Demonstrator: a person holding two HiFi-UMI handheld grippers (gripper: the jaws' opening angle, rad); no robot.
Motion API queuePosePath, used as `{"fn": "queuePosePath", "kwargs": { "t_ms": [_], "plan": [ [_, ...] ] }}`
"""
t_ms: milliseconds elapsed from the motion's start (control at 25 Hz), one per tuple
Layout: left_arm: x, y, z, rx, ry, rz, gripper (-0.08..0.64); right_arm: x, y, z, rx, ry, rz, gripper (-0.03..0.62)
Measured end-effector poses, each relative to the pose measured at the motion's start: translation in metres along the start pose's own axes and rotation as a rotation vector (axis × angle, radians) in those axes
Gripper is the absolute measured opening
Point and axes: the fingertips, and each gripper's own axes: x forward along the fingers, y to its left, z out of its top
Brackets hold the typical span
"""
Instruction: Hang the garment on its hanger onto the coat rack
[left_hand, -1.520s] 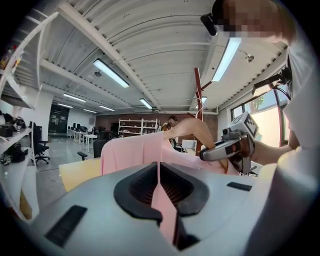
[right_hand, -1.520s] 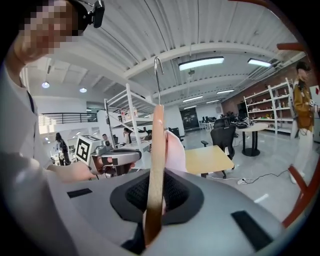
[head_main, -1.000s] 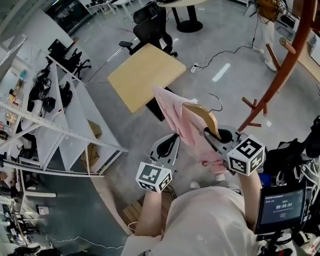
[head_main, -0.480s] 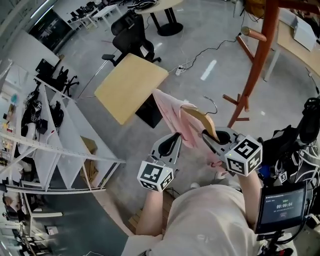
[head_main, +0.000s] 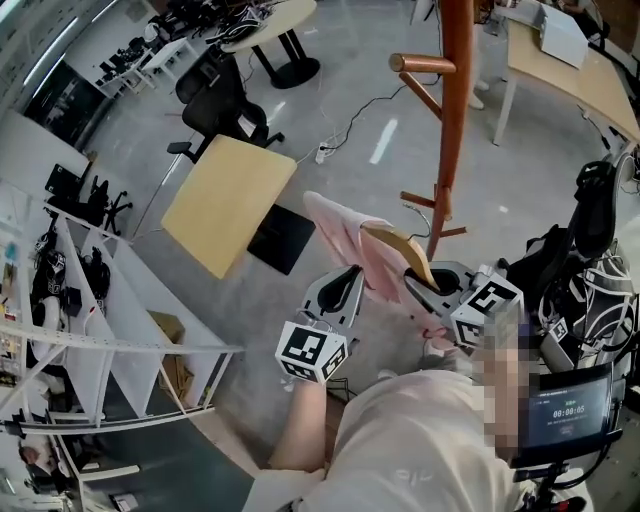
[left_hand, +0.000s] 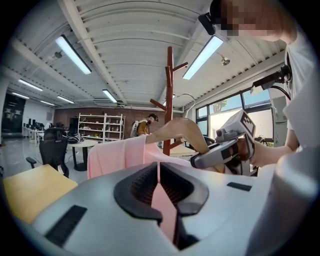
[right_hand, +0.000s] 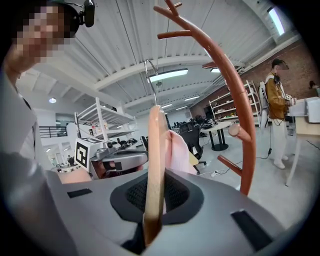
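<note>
Holds the curved light-wood hanger with a wire hook (head_main: 400, 243) clamped by one arm between the jaws of the right gripper (head_main: 422, 276), and keeps a fold of the pale pink cloth garment (head_main: 345, 228) draped on it pinched flat in the pressed-together left gripper (head_main: 349, 278), all near 6 o'clock in the head view, close to the body. Looks like the carry-and-approach step, with nothing hung yet and the reddish-brown wooden coat rack (head_main: 455, 120) standing apart at 1 o'clock. Calls next, probably, for lifting toward 1 o'clock, turning the hook's open side to a bare peg (head_main: 420, 64) and lowering over it before releasing the cloth.
</note>
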Motion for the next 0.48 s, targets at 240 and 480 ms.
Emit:
{"fn": "queuePosePath", "kwargs": {
  "t_ms": [240,480],
  "plan": [
    [0.027,-0.019,0.005,0.022,0.007,-0.062,0.006,-0.021,-0.016,-0.013,0.024,0.008,-0.020,0.026],
    [0.046,-0.029,0.004,0.029,0.023,-0.091,0.006,-0.031,-0.033,-0.027,0.038,0.032,-0.020,0.026]
  ]
}}
